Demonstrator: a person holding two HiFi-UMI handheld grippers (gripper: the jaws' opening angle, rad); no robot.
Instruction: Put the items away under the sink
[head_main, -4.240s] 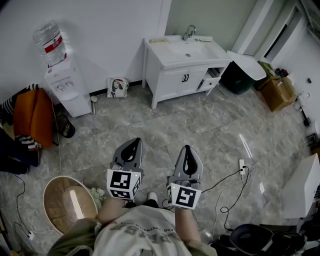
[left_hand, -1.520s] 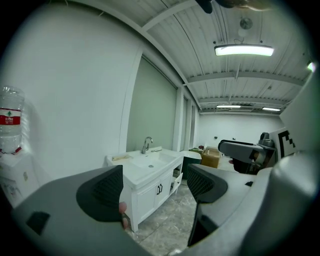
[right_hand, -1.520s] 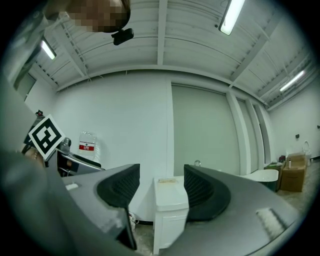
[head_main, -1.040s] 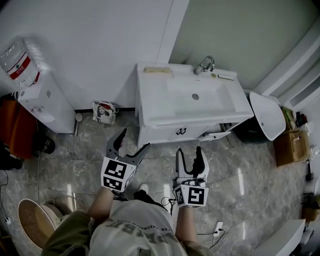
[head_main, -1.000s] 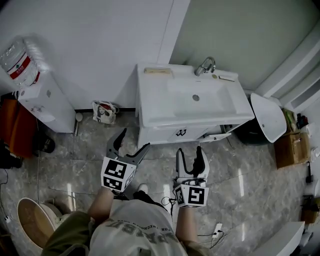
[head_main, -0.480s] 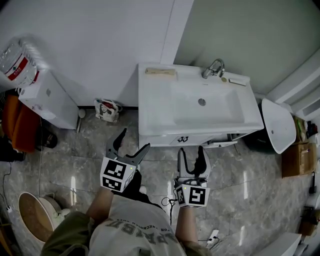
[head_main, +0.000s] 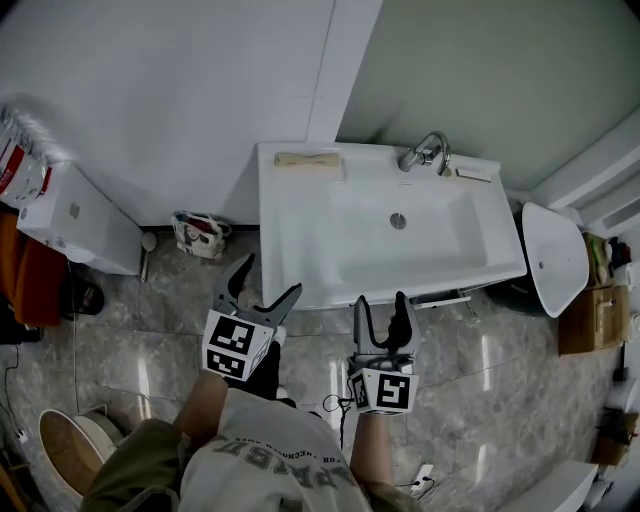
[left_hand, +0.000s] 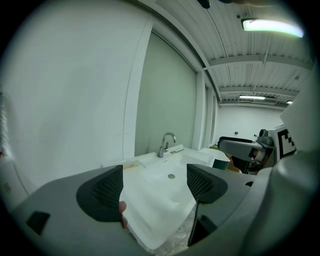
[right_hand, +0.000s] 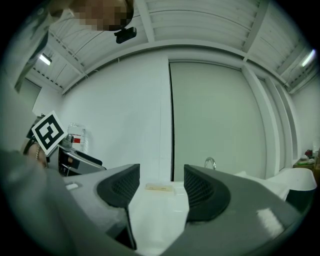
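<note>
Head view: water dispenser (head_main: 68, 214) left of sink (head_main: 292, 238).

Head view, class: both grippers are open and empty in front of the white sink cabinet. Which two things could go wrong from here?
1. A loose cable lies on the floor by the person's feet, so a step could snag it.
2. The sink top hides the cabinet doors from above. The left gripper and right gripper, both open, might knock its front edge when reaching underneath.
</note>
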